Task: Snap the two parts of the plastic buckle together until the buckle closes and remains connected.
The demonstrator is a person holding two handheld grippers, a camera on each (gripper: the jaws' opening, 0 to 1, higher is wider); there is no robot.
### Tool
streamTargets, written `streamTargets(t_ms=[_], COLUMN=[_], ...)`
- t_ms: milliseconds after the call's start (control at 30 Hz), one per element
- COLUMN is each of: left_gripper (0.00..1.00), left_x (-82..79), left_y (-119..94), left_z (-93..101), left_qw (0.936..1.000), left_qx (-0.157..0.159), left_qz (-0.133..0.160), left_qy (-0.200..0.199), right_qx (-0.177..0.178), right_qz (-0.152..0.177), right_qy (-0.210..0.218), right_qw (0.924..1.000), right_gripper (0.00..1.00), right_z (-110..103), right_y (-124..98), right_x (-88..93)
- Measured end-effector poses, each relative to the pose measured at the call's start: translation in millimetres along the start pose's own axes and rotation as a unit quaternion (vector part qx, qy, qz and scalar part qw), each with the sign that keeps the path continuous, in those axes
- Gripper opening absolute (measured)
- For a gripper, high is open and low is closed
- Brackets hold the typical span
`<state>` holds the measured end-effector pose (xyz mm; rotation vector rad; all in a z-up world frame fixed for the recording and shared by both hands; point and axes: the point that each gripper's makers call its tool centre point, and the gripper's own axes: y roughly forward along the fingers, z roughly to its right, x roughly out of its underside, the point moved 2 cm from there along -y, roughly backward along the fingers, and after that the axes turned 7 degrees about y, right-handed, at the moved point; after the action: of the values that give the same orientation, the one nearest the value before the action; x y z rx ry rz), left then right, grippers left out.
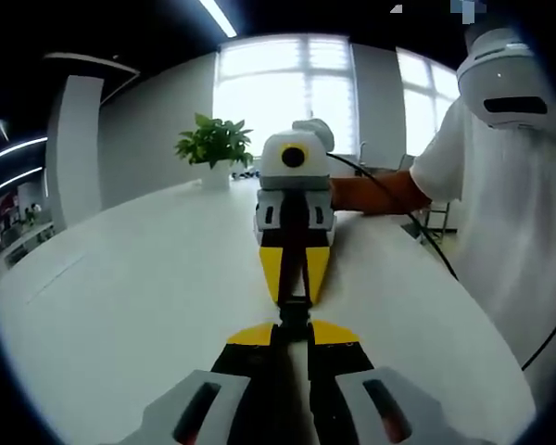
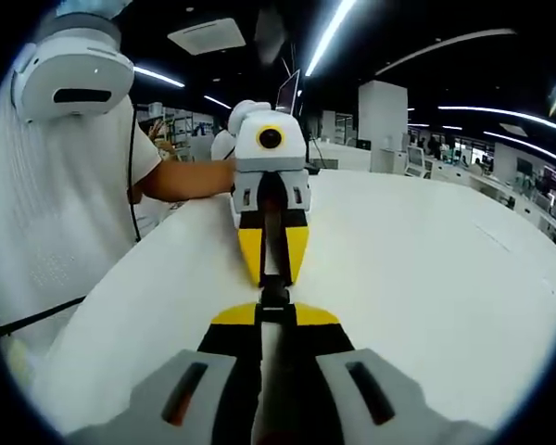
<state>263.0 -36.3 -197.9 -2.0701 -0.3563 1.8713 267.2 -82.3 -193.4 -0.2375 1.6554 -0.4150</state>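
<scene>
A small black plastic buckle [image 1: 295, 311] hangs just above the white table [image 1: 148, 297], between two gripper tips that face each other. In the left gripper view my left gripper [image 1: 294, 332] rises from the bottom, its yellow-tipped jaws shut on the near end of the buckle. My right gripper [image 1: 295, 295] comes from the far side, shut on the other end. The right gripper view mirrors this: my right gripper [image 2: 274, 315] holds the near end of the buckle [image 2: 274, 295] and my left gripper [image 2: 272, 278] the far end. The join between the two halves is too small to make out.
A person in a white shirt [image 1: 510, 213] with a headset stands at the table's edge, forearms reaching in behind the grippers. A potted green plant [image 1: 215, 148] stands at the far end of the table. Black cables [image 1: 417, 222] trail off the table edge.
</scene>
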Motion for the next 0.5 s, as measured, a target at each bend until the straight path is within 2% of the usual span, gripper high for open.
streamTargets(t_ms=[500], left_gripper=[0.10], left_x=[1.0], left_y=[-4.2], left_z=[-2.3], left_qw=[0.9999], left_qx=[-0.006], left_qz=[-0.005], left_qy=[-0.010], right_qx=[0.003], right_qz=[0.001], right_qy=[-0.005], right_qw=[1.0000], right_gripper=[0.11], right_z=[8.8], right_y=[-1.2], right_x=[-0.2])
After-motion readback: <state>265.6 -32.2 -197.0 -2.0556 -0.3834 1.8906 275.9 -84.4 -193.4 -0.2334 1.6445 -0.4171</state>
